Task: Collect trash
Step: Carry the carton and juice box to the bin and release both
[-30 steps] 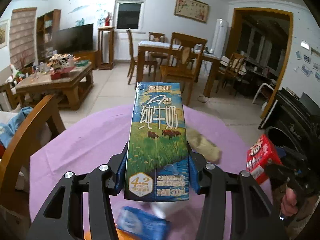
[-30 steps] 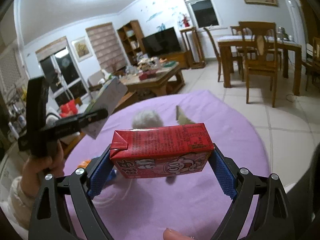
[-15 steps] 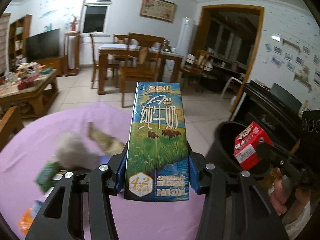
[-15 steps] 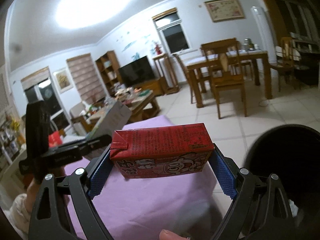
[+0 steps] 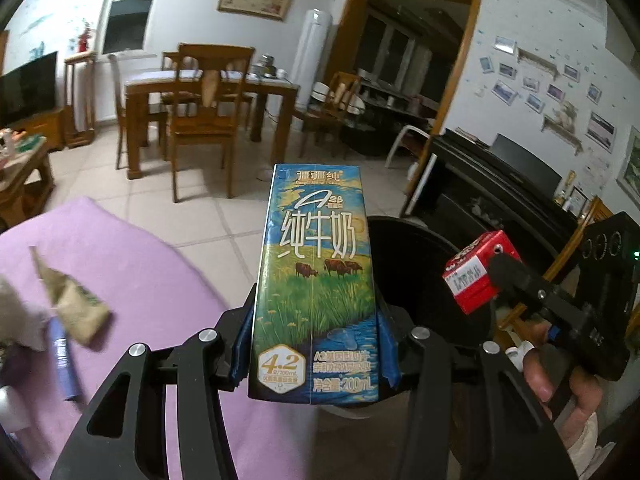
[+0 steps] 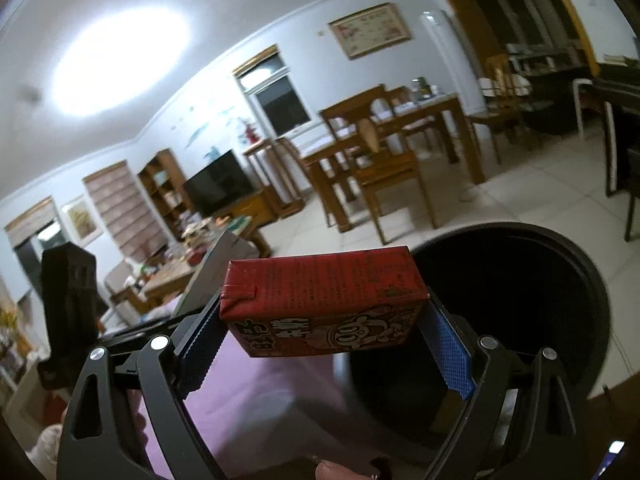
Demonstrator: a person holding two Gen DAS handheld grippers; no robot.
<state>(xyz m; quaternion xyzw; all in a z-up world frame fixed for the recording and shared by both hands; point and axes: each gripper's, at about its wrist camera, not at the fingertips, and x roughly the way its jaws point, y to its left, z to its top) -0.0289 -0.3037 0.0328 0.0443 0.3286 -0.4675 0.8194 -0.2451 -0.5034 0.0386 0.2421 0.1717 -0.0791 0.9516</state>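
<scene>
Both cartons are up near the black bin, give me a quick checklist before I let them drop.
1. Left gripper clamped on blue milk carton: ok.
2. Right gripper clamped on red carton: ok.
3. Black bin mouth open: ok.
4. Red carton fully over the bin: not ok, it sits at the rim's edge.
5. Blue carton over the bin: cannot tell.
6. Trash left on the purple tablecloth: not ok, a crumpled wrapper remains.

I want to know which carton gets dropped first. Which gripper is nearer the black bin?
Right, I think. The right gripper, clamping the red carton, sits beside the black bin opening. The left gripper, holding the blue milk carton, is back over the purple table's edge.
</scene>
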